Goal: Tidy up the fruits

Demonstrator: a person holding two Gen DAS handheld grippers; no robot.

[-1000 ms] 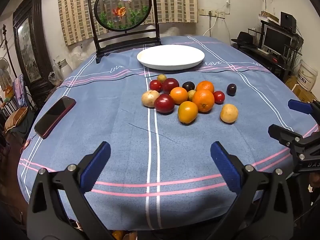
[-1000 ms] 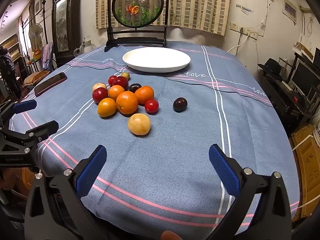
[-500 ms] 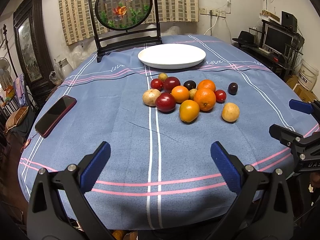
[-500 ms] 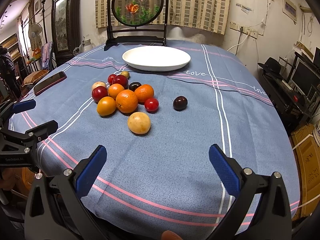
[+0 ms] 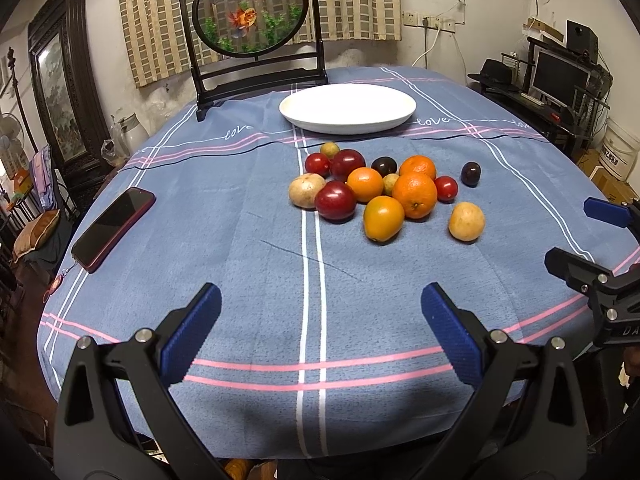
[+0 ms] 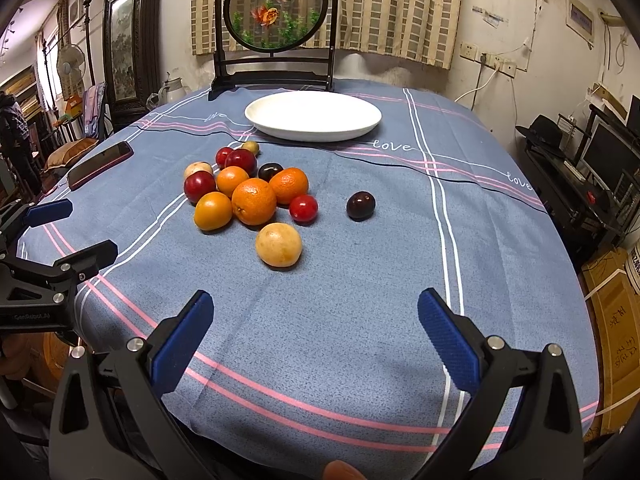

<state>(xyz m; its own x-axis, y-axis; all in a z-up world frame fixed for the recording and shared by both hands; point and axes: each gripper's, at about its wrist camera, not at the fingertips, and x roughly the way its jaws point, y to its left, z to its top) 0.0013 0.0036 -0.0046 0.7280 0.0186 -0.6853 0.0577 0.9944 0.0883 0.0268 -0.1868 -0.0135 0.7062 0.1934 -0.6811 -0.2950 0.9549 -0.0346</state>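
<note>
A cluster of several fruits lies mid-table on the blue cloth: oranges, red plums, dark plums and pale yellow round fruits; it also shows in the right wrist view. One yellow fruit and one dark plum lie apart to the right. An empty white plate sits behind the fruits. My left gripper is open and empty over the near table edge. My right gripper is open and empty, near the front right edge.
A dark red phone lies at the table's left edge. A round framed goldfish screen stands at the back behind the plate. A desk with a monitor is off to the right.
Both grippers have edged slightly forward toward the fruits. Both stay open and the fruits have not moved.
</note>
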